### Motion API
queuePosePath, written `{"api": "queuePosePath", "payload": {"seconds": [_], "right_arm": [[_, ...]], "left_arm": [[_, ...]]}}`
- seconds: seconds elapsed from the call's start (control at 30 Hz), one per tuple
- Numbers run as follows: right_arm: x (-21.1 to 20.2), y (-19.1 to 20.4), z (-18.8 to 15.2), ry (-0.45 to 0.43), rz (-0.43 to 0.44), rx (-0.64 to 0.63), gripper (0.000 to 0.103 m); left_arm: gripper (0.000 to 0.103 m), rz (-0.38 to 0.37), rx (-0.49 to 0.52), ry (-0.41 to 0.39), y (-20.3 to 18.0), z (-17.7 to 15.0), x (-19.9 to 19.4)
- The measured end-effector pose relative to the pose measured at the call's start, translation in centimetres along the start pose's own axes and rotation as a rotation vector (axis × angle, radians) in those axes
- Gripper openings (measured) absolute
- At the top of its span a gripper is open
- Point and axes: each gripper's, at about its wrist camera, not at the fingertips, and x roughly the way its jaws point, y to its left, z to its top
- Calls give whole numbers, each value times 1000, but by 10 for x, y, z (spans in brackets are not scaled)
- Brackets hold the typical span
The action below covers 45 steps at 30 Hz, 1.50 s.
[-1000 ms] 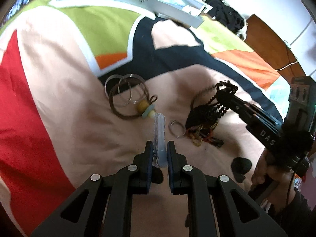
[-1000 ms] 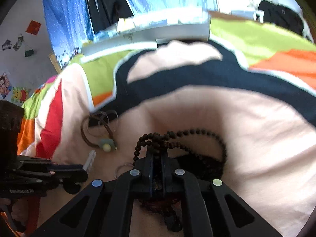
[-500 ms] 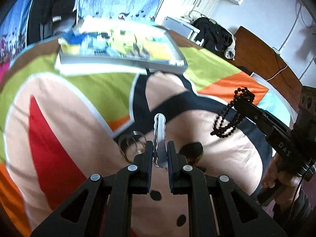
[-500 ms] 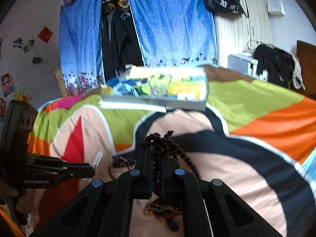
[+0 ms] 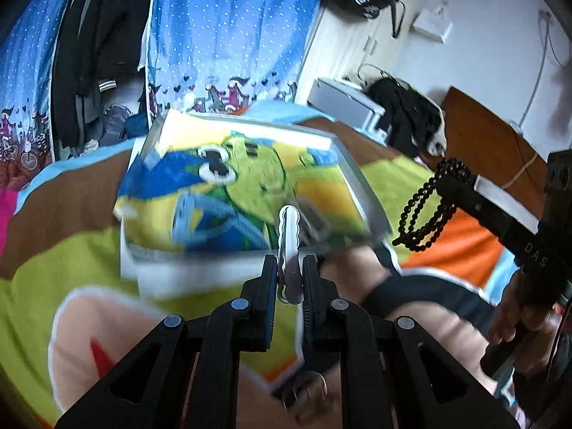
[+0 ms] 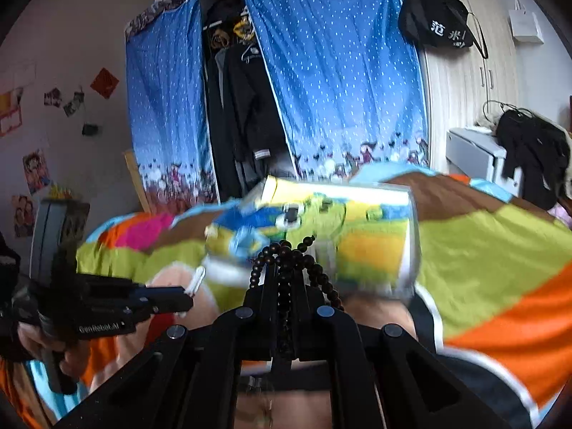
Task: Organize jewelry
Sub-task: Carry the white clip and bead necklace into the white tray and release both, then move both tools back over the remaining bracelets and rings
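My left gripper (image 5: pixel 290 268) is shut on a pale wavy hair clip (image 5: pixel 288 239) that sticks up between its fingers. It holds the clip in the air just in front of a shallow tray (image 5: pixel 364 200) with a green cartoon lining on the bed. My right gripper (image 6: pixel 285 275) is shut on a dark bead necklace (image 6: pixel 286 254) that hangs in loops; it shows at the right of the left wrist view (image 5: pixel 425 214). The left gripper and clip show at the left of the right wrist view (image 6: pixel 195 282). The tray (image 6: pixel 411 236) lies ahead of both grippers.
The bed has a bright quilt (image 5: pixel 53 286) in green, orange, peach and black. Thin metal bangles (image 5: pixel 307 389) lie on it below my left gripper. Blue curtains (image 6: pixel 339 89) and hanging dark clothes stand behind the bed. A white cabinet (image 6: pixel 472 150) is at the right.
Both grippers have risen from the quilt and moved forward toward the tray, carrying the clip and the bead necklace. The remaining jewelry has dropped low or out of view.
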Motion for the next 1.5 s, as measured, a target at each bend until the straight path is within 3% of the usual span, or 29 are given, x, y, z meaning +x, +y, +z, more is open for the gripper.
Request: {"api": "queuePosePath", "payload": {"seconds": [0.17, 0.4, 0.7, 0.77, 0.83, 1.0, 1.07, 1.13, 1.33, 1.43, 1.5], "right_arm": [[47, -24, 19, -25, -46, 65, 6], [102, -64, 6, 73, -120, 169, 6], [125, -87, -21, 185, -151, 207, 7], [125, -90, -26, 197, -157, 218, 9], [122, -91, -29, 200, -160, 224, 18], [103, -87, -34, 176, -188, 190, 38], [92, -84, -35, 151, -201, 177, 49], [82, -81, -34, 129, -216, 164, 62], [34, -63, -32, 27, -226, 112, 83], [7, -51, -35, -24, -229, 82, 95], [-11, -41, -37, -47, -226, 59, 97]], "left_arm": [[11, -17, -26, -11, 21, 24, 43], [11, -28, -88, 51, 41, 20, 90], [12, -16, -58, 93, 33, 13, 98], [18, -5, -60, 95, 31, 12, 98], [39, 3, -66, 89, 30, 11, 95], [61, 14, -58, 28, 20, 7, 72], [62, 26, -47, -4, 13, 5, 59], [78, 70, -33, -52, 5, 2, 43], [93, 149, 48, -210, -27, -19, -12], [93, 141, 51, -219, -37, -33, -32], [93, 140, 44, -221, -44, -45, -46]]}}
